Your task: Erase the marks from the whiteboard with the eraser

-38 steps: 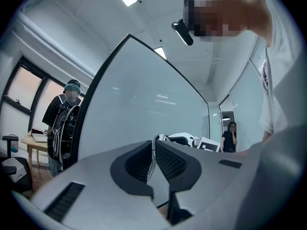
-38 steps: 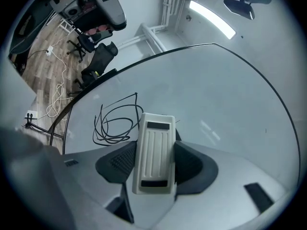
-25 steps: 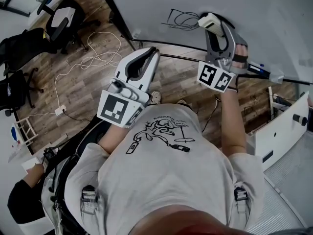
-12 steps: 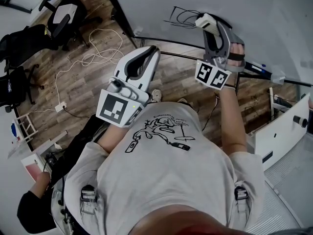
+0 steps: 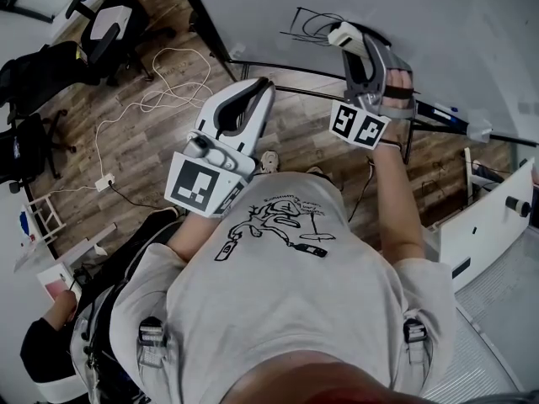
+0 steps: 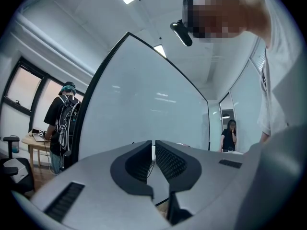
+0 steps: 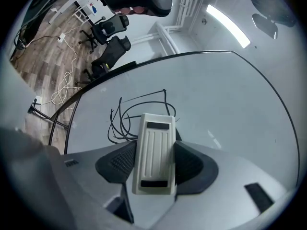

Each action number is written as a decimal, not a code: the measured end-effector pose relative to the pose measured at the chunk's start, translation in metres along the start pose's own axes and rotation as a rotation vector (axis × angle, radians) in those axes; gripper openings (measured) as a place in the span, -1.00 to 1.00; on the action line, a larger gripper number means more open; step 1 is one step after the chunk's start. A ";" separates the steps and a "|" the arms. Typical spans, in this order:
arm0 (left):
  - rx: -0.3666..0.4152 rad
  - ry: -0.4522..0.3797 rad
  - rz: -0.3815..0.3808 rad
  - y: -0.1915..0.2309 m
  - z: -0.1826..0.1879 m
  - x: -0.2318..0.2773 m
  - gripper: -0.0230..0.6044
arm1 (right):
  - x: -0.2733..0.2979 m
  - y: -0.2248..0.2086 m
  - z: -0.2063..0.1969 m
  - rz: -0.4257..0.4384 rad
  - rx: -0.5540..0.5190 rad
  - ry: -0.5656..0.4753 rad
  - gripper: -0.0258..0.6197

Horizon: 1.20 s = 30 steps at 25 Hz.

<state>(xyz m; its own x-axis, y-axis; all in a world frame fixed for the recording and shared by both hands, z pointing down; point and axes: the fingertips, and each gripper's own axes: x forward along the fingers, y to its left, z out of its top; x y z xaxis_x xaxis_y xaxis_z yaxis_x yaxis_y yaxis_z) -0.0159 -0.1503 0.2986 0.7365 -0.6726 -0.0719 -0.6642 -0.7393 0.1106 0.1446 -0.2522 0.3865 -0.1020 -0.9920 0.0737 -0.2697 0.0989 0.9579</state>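
Near the whiteboard's (image 5: 446,23) lower left corner, black marks (image 5: 310,26), eraser (image 7: 154,147) at their edge, pinched in right gripper (image 5: 339,34), left gripper (image 6: 154,151) pressed together, empty.

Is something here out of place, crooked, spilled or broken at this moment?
Nothing is spilled or broken. The eraser sits straight in the right gripper, near the black scribble on the whiteboard. Only a white cable lies in loose loops on the floor.
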 end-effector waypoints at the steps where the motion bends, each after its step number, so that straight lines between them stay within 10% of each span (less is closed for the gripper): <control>1: 0.001 0.000 -0.001 0.000 0.000 0.000 -0.81 | 0.001 0.001 0.000 0.000 0.001 0.000 -0.14; 30: -0.012 0.023 0.048 0.012 -0.008 -0.013 -0.81 | 0.018 0.091 0.007 0.137 -0.084 -0.033 -0.13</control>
<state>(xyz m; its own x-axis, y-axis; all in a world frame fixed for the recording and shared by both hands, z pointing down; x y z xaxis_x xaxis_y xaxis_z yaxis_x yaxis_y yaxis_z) -0.0324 -0.1499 0.3093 0.7067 -0.7062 -0.0434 -0.6974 -0.7056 0.1252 0.1112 -0.2603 0.4731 -0.1639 -0.9664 0.1980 -0.1697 0.2253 0.9594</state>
